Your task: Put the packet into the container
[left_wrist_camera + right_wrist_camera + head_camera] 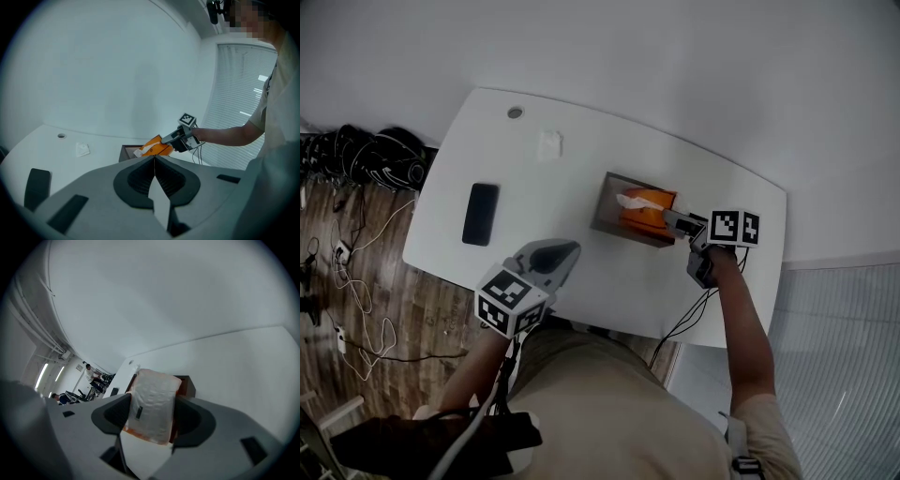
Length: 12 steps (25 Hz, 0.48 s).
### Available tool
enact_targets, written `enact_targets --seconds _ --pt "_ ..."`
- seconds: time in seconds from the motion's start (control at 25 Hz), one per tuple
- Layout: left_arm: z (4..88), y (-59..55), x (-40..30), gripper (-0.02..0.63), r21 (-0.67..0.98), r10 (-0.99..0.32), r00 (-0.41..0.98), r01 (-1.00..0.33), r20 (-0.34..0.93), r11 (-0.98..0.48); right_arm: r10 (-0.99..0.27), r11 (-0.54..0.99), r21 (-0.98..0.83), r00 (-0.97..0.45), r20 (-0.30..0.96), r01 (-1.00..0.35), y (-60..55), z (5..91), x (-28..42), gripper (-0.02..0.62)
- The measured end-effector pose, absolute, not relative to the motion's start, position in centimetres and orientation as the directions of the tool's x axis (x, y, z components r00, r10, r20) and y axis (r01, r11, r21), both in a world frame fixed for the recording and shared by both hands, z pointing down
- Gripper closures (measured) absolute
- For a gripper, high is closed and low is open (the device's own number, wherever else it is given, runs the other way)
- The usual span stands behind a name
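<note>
An orange packet [643, 208] with a white end hangs over the dark rectangular container [611, 216] on the white table [553, 178]. My right gripper [673, 221] is shut on the packet at the container's right side. In the right gripper view the packet [152, 404] shows its pale crinkled side between the jaws, with the container [187, 384] just behind it. My left gripper [561, 255] stays shut with nothing in it near the table's front edge, left of the container. From the left gripper view the packet [154, 146] and the right gripper [174, 139] appear beyond its closed jaws.
A black phone [481, 214] lies on the table's left part. A small white wrapper [549, 144] and a round grommet hole [515, 112] sit toward the far edge. Cables and dark gear [370, 157] lie on the wooden floor to the left. A wire [684, 319] runs down from the right gripper.
</note>
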<state>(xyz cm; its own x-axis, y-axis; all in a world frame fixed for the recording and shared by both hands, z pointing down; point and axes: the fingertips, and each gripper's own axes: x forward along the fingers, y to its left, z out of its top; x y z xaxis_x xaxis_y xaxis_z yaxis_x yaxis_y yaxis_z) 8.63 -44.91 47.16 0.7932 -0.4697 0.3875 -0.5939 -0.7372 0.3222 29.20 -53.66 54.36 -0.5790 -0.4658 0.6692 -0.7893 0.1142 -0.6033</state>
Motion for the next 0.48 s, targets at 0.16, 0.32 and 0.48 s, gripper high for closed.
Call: enact_targets --seconds 0.16,0.32,0.48 --pt "46.9 -44.7 8.9 0.594 0.322 -0.464 0.797 -0.588 0.386 -0.743 -0.469 0.116 -0.627 -0.599 0.649 -0.770 -54.8 54.0 28.7 0.351" --pt "46.5 -44.7 8.6 0.594 0.325 -0.470 0.794 -0.594 0.385 -0.736 -0.477 0.063 -0.780 -0.705 0.525 -0.623 -55.2 52.9 26.7 0.367" --pt "46.8 -44.9 8.0 0.594 0.327 -0.483 0.785 -0.607 0.388 -0.724 -0.493 -0.015 -0.854 -0.740 0.459 -0.520 -55.2 54.3 25.9 0.367"
